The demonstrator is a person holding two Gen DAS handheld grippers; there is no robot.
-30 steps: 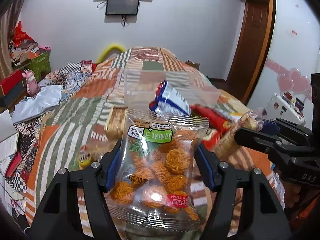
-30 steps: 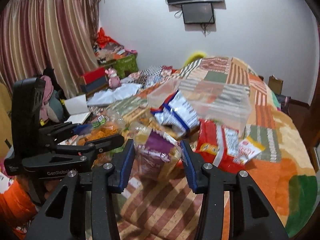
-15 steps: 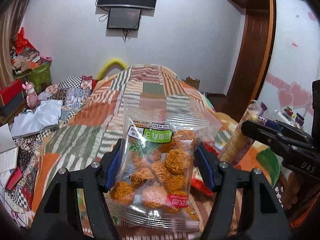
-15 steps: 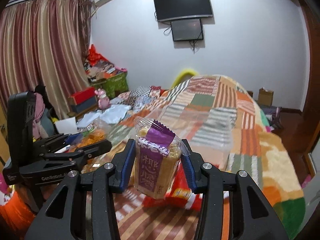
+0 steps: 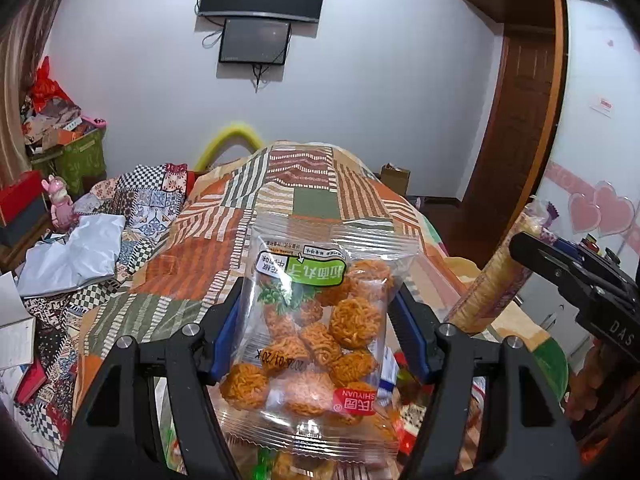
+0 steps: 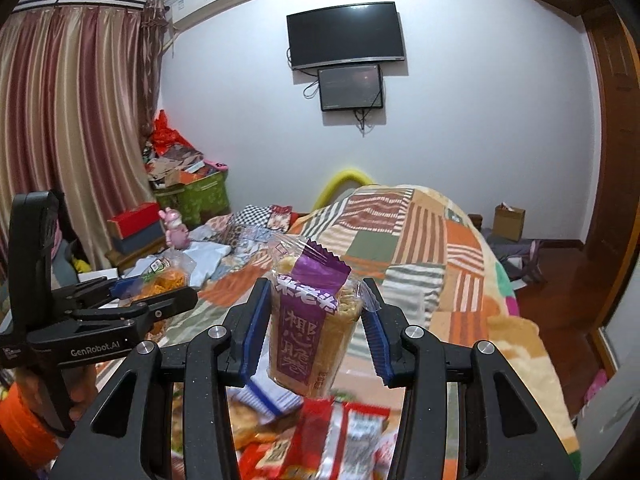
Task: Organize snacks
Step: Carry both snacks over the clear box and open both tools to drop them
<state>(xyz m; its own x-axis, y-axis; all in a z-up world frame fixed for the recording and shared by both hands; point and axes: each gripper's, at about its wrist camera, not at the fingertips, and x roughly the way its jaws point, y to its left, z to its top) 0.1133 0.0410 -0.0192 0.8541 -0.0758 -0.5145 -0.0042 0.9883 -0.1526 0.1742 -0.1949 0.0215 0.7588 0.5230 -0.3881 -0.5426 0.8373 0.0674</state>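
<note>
**Patchwork bed, two snack packs held aloft**

Patchwork fabric in orange, green and striped squares covers the bed (image 5: 304,200), which fills the middle of both views and runs toward a white wall carrying a black television (image 6: 346,34) with a smaller screen just below it. Striped curtains (image 6: 72,140) hang at the left of the right wrist view, beside a green storage box (image 6: 200,198) heaped with clutter.

The left claw (image 5: 318,332) pinches a clear bag of fried noodle balls (image 5: 320,320) by its two side edges, the blue pads pressed into the film; the bag hangs upright between them, above the bed (its green label reads upside down). The right claw (image 6: 316,332) is clamped on a narrower purple-labelled cracker pack (image 6: 310,324), also upright and clear of the bedding.

Below both claws lies a loose pile of snack packets (image 6: 340,436), red and white wrappers blurred at the bottom edge. A small pink rabbit figure (image 6: 176,232) stands near the storage box.
</note>
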